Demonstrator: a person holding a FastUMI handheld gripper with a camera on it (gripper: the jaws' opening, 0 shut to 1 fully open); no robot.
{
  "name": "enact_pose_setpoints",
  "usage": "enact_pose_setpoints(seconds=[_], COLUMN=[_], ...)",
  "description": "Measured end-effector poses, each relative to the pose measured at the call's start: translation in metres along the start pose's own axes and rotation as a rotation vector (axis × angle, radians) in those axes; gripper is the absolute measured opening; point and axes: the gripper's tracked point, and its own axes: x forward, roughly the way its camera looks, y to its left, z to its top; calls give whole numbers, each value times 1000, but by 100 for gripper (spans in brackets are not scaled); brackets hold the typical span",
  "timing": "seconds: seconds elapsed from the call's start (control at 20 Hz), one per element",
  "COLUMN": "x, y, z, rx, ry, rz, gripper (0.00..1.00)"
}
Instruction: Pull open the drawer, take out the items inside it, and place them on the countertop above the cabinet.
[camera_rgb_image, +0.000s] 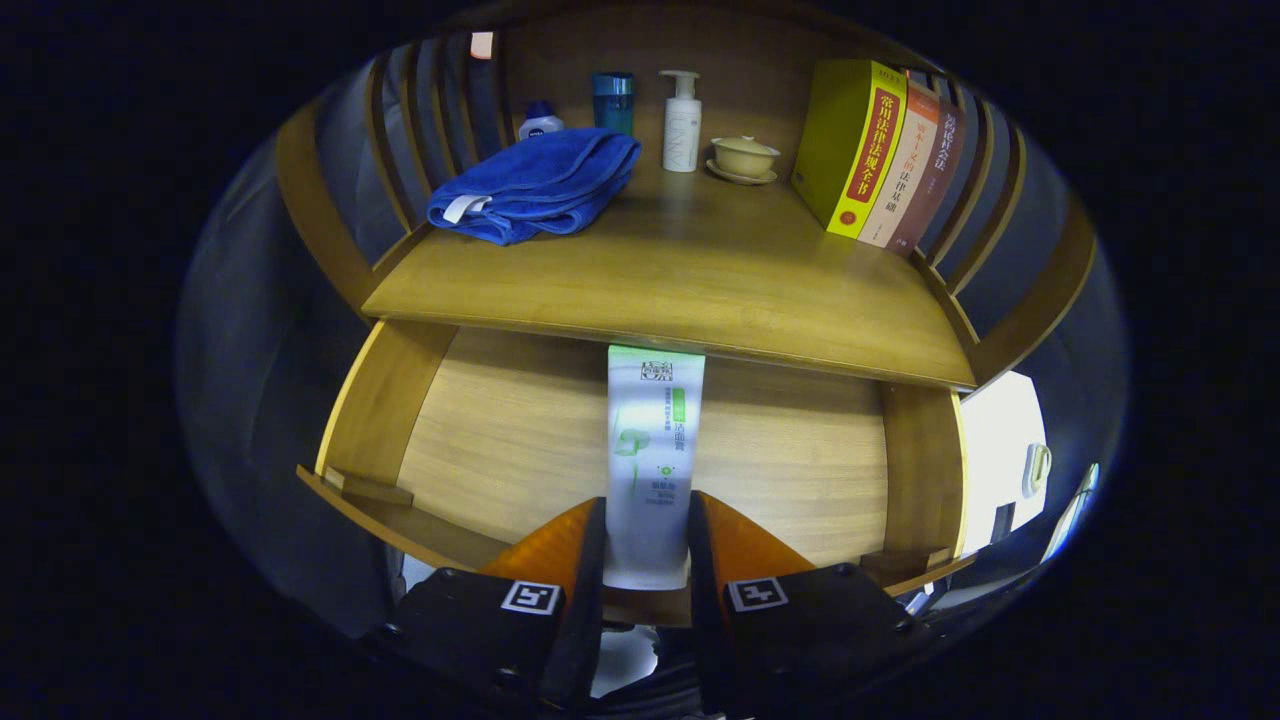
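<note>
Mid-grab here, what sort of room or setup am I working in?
Likely a mock bedroom or washroom cabinet: a wooden countertop holds a folded blue towel, a pump bottle and books. The hand-held gripper clamps a white tube over the open drawer.

Open drawer (500, 440) below the worktop (690, 280), tube (652, 440) in the fingers.

The tube stands between the two fingers (570, 545), both pressing its sides, over the drawer's middle. Above and behind lies the worktop: a folded towel (535, 185) at its left, a small jar (541, 121) and a cup (612, 100) behind it, a pump bottle (682, 122) mid-back, a lidded bowl on a saucer (743, 158) right of that, three books (880, 155) standing at the right.
</note>
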Motion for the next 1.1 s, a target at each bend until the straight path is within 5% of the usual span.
enact_pose_setpoints(seconds=[0.7,1.1], x=[-89,-15], y=[27,-5], z=[18,103], rx=[-60,52], ry=[-129,-189], rz=[46,-33], gripper=[47,47])
